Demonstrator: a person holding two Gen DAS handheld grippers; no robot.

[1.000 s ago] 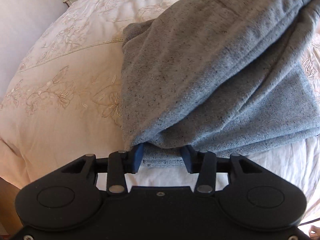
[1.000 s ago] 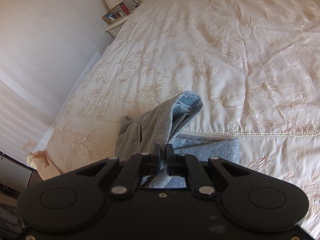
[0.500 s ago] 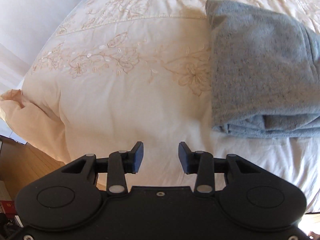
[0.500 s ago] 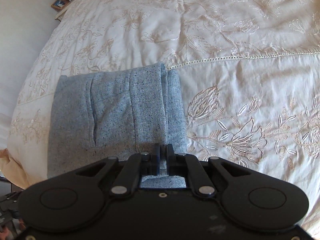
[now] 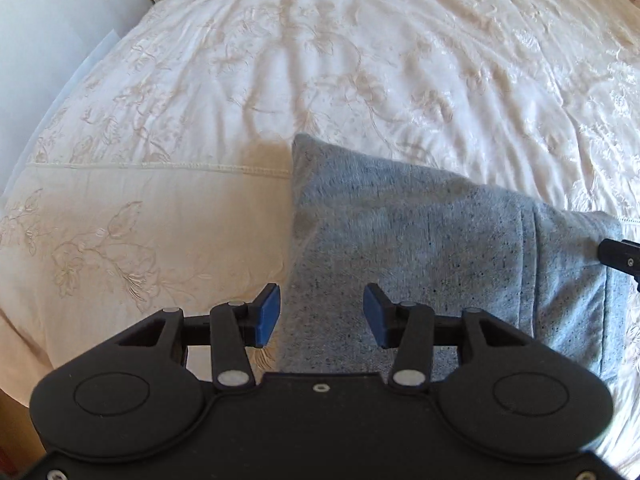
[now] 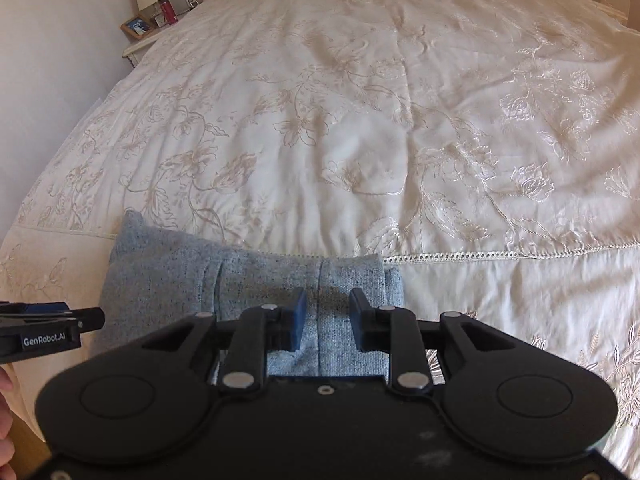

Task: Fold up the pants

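Note:
The grey speckled pants (image 5: 432, 248) lie folded into a compact rectangle on the bed near its front edge; they also show in the right wrist view (image 6: 248, 280). My left gripper (image 5: 322, 320) is open and empty, hovering over the folded pants' left edge. My right gripper (image 6: 327, 322) is open and empty, just above the right part of the folded pants. The left gripper shows at the left edge of the right wrist view (image 6: 52, 330), and the right one's tip at the right edge of the left wrist view (image 5: 620, 254).
A cream embroidered bedspread (image 6: 400, 120) covers the bed, with a stitched border line (image 6: 500, 254) just behind the pants. A nightstand (image 6: 148, 36) with a lamp and picture frame stands at the far left by the wall. The bed's front-left corner (image 5: 24, 344) drops away.
My right gripper has opened and let go of the pants, which now lie flat and folded. Both grippers have pulled back; the left one now sits over the pants' left edge.

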